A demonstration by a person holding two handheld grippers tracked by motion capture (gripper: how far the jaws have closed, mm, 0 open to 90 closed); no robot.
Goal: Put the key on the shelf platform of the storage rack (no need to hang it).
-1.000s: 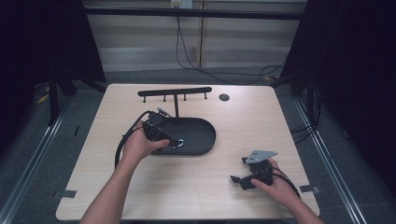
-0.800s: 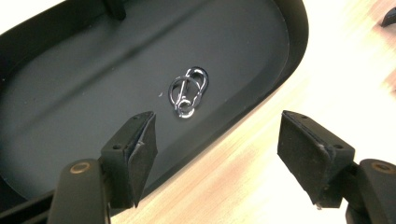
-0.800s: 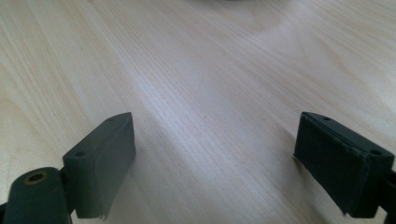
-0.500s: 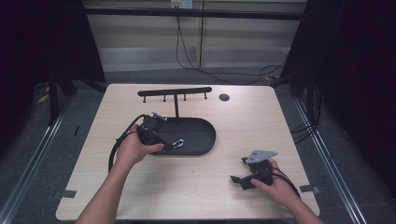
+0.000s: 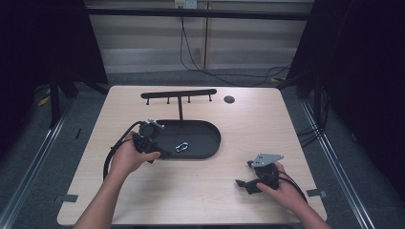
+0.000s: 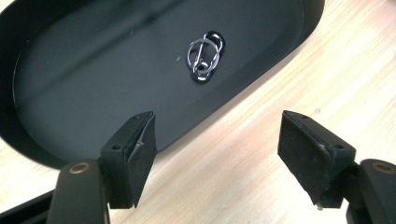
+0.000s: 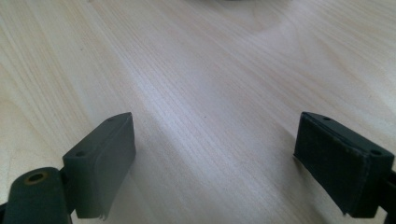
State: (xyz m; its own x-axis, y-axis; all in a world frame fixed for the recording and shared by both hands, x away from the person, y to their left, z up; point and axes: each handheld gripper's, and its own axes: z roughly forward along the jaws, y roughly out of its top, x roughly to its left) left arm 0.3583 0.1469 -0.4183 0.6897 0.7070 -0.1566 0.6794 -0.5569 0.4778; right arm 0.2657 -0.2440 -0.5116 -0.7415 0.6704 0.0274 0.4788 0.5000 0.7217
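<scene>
Item: small silver carabiner clip with linked rings, also seen from the high view. Location: lying flat on the floor of the black oval tray, toward its left-centre, touching nothing else.

Left gripper, held in the person's left hand at the tray's left end. Fingers released, spread wide, nothing between them. In the left gripper view the clip lies ahead of and above the fingertips, roughly on the line midway between them, well apart from both pads. One finger sits over the tray's rim; the other sits over bare wood outside the tray.

Right gripper, held in the right hand near the counter's front right corner, well apart from the tray and clip. Fingers released, spread wide, empty; bare wood grain lies between them in the right gripper view. A grey three-cornered plate tops this gripper.

Counter: light wood, rounded corners.

Other fittings: black rail stand with four short pegs, rising from the tray's far side; a small dark round disc near the counter's far edge, right of the rail.
</scene>
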